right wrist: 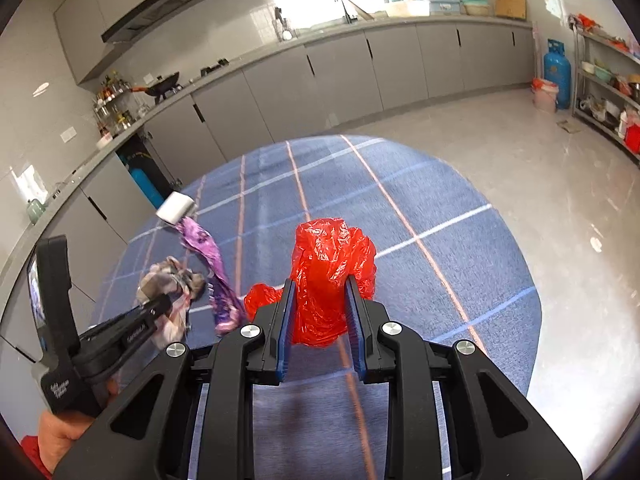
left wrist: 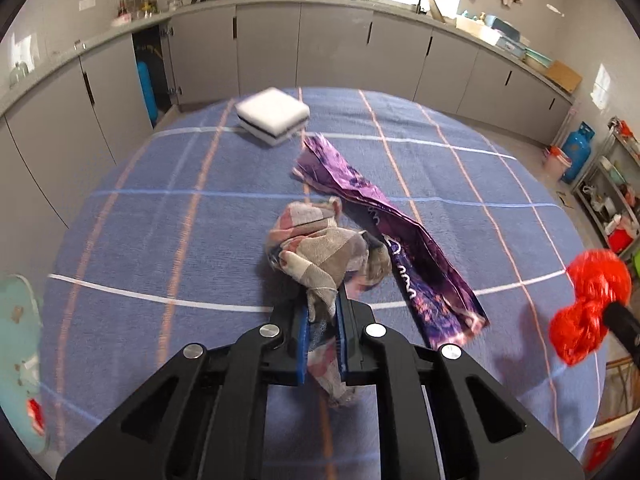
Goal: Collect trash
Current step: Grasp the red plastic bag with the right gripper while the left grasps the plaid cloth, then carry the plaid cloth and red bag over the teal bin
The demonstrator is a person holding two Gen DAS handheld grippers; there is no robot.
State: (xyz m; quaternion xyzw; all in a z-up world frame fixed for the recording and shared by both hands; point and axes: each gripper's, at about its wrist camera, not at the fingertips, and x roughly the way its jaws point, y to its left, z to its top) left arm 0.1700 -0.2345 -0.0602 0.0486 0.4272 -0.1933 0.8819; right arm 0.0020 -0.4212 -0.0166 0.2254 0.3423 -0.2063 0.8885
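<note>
My left gripper (left wrist: 323, 300) is shut on a crumpled checked cloth (left wrist: 320, 252), pink, grey and beige, on the blue checked tablecloth (left wrist: 160, 208); the cloth's tail hangs between the blue pads. A long purple wrapper (left wrist: 400, 240) lies just right of the cloth, running away toward a white sponge block (left wrist: 273, 115). My right gripper (right wrist: 320, 284) is shut on a crumpled red plastic bag (right wrist: 330, 268), held above the tablecloth (right wrist: 420, 280). That bag (left wrist: 588, 304) shows at the left wrist view's right edge. The left gripper (right wrist: 162, 304), cloth (right wrist: 170, 280), wrapper (right wrist: 208, 264) and sponge (right wrist: 176, 208) appear at left in the right wrist view.
The round table stands in a kitchen with grey cabinets (left wrist: 320, 48) behind it. A teal object (left wrist: 20, 360) sits at the table's left edge. A blue gas cylinder (right wrist: 557, 72) and a metal shelf rack (right wrist: 612, 88) stand at the far right of the tiled floor (right wrist: 540, 184).
</note>
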